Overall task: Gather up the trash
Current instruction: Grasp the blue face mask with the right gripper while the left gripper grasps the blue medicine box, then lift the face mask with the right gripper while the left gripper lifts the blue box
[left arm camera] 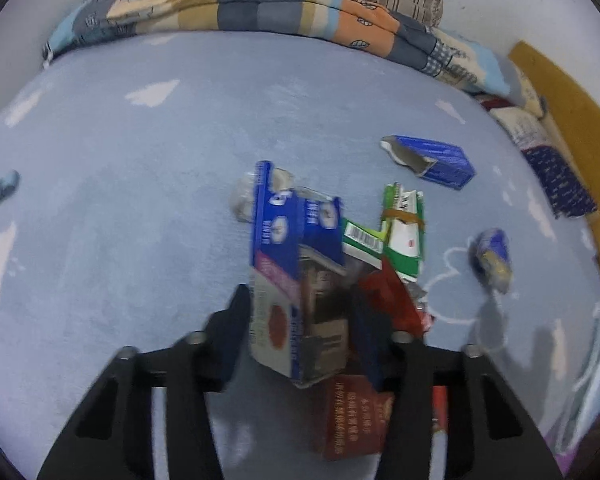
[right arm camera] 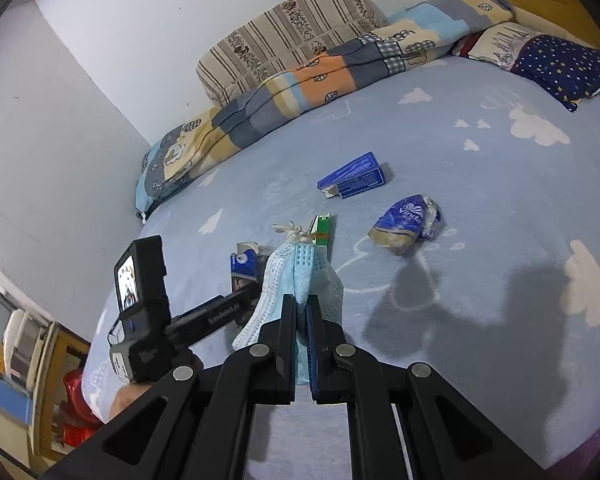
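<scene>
The left gripper [left arm camera: 300,320] is clamped on a blue carton [left arm camera: 296,280] above the bed [left arm camera: 100,220]; the right gripper [right arm camera: 301,320] pinches a blue face mask [right arm camera: 300,276]. Beyond the carton, a green box [left arm camera: 404,236], red packets [left arm camera: 352,420], a blue box [left arm camera: 432,160] and a tissue pack [left arm camera: 494,256] lie uncollected, so collecting seems barely underway.

The left gripper [left arm camera: 300,320] is held low, its jaws spread around a blue carton [left arm camera: 296,280] gripped between the fingers. The right gripper [right arm camera: 301,316] is raised and pointed forward, its jaws pressed nearly together on a face mask [right arm camera: 300,280] pinched at the fingertips.
</scene>
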Tool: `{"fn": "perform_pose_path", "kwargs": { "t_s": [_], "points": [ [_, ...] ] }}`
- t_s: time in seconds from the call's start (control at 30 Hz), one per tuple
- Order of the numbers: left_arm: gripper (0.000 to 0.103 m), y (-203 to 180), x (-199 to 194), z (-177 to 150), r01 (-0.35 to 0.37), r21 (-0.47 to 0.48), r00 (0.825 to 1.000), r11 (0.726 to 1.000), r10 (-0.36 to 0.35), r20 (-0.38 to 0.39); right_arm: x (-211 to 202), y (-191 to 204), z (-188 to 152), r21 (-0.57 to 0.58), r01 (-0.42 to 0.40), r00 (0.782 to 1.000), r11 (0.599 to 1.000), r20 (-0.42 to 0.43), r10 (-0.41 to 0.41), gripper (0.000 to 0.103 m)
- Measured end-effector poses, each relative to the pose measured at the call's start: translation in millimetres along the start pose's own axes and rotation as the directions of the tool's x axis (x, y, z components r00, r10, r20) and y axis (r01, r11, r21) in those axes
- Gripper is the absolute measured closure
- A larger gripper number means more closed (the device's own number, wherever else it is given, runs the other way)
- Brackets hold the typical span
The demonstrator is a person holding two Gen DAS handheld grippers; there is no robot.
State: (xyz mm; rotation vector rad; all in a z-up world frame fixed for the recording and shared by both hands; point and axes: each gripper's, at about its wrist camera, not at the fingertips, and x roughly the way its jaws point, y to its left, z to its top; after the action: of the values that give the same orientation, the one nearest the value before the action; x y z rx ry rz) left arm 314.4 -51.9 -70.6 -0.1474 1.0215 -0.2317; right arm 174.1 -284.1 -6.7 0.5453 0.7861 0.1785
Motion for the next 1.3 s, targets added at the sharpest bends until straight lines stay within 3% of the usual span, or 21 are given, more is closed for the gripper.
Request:
{"fn": "perform_pose_path", "kwargs": {
  "t_s": [0.13,0.3,0.4,0.53,0.6,0.67,0.77,1.0,1.23,1.3],
  "points": [
    [0.072,3.6,-12.3,-4.7,0.004,0.016,1.000,1.000,-0.005,0.026,5.0,-2.0,0.8,0.013,-0.006,1.000,1.000,-0.009,0.006,0.098],
    [0.073,30.6,-20.6,-9.8,0.068,-0.084,0.997,0.994,-0.066,0.025,0.3,1.0,-2.2,0.003,-0.001,1.000,1.000,0.006,0.001,0.098],
    [0.073,41.8,-22.7,-9.2,0.067,-0.115,0.997,0.991,-0.062,0.041,-5.3,1.3,-2.4,-0.004,0.007,1.000,1.000,0.023,-0.007,0.098],
    [0.069,48.1,-17.3,-8.8,0.057,-0.134,0.997,0.989,-0.050,0.053,-6.6,-1.0,-2.2,0.000,0.014,0.999,1.000,0.032,-0.014,0.098],
    [0.061,50.0,-15.1,-8.3,0.044,-0.139,0.998,0.989,-0.037,0.051,-5.5,0.0,-3.5,-0.005,0.015,1.000,1.000,0.026,-0.015,0.098],
    [0.046,55.3,-12.5,-9.3,0.022,-0.170,0.999,0.985,-0.014,0.047,-4.2,2.2,-5.6,-0.016,0.018,1.000,1.000,0.019,-0.018,0.098],
    [0.046,64.2,-8.7,-10.4,0.071,-0.217,0.997,0.974,-0.063,0.040,-2.0,3.7,-7.6,-0.023,0.017,1.000,1.000,0.009,-0.017,0.098],
    [0.049,62.4,-15.5,-7.4,0.087,-0.243,0.996,0.966,-0.078,0.047,2.9,7.2,-9.8,-0.031,0.011,1.000,0.999,-0.003,-0.011,0.098],
    [0.049,42.6,-19.7,1.1,0.091,-0.187,0.995,0.978,-0.082,0.054,-1.4,3.5,-7.2,-0.018,0.010,1.000,1.000,0.014,-0.010,0.098],
    [0.049,40.3,-10.7,0.1,0.056,-0.180,0.998,0.982,-0.051,0.033,-0.7,2.0,-6.8,-0.013,0.010,1.000,1.000,0.011,-0.010,0.098]
  ]
}}
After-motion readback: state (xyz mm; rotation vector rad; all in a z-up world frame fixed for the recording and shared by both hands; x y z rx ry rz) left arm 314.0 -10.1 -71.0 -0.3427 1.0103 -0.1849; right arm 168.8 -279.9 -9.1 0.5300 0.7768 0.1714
